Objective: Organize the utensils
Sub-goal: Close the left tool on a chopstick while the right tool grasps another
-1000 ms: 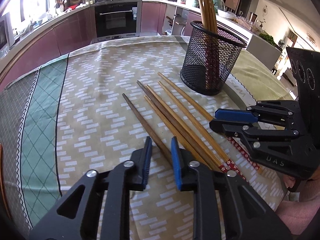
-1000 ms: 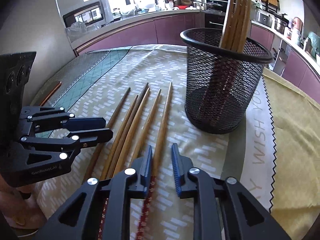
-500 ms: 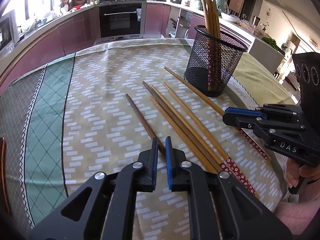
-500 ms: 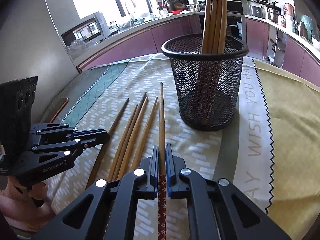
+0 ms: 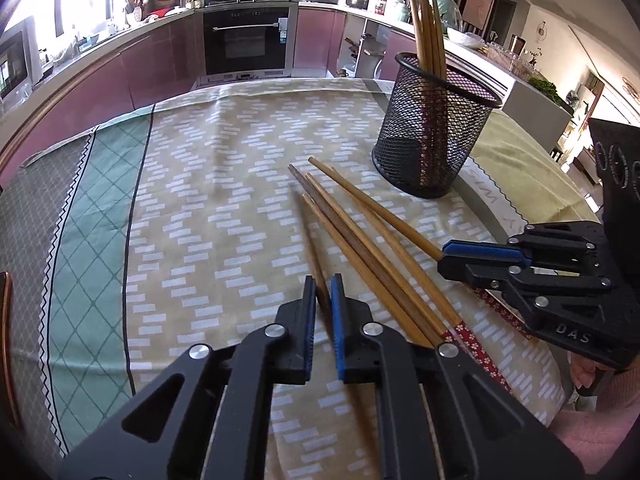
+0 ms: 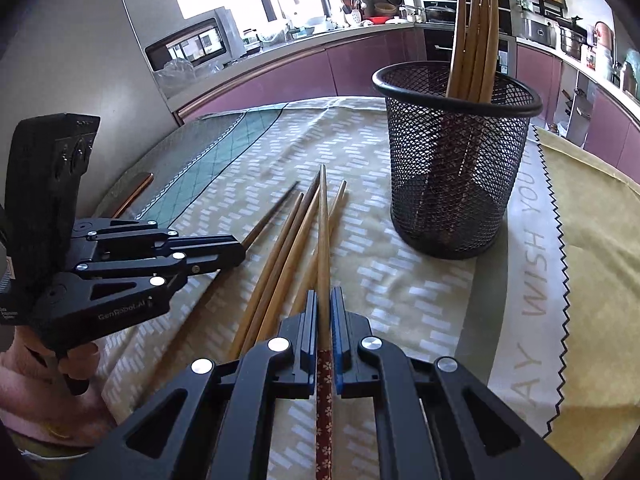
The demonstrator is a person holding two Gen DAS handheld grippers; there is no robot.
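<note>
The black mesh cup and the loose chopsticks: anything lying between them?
No. In the left wrist view only bare patterned tablecloth separates the mesh cup from the loose chopsticks.

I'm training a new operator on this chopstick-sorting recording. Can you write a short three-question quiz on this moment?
1. True or false: the right gripper is clamped on a chopstick.
2. Multiple choice: the mesh cup holds A) nothing, B) several chopsticks standing on end, C) spoons.
3. Short answer: what is between the fingers of the left gripper?

Key
1. True: its fingers are shut on a light chopstick with a red patterned end.
2. B.
3. A dark chopstick, the leftmost of the loose ones on the tablecloth; the jaws are closing onto it.
</note>
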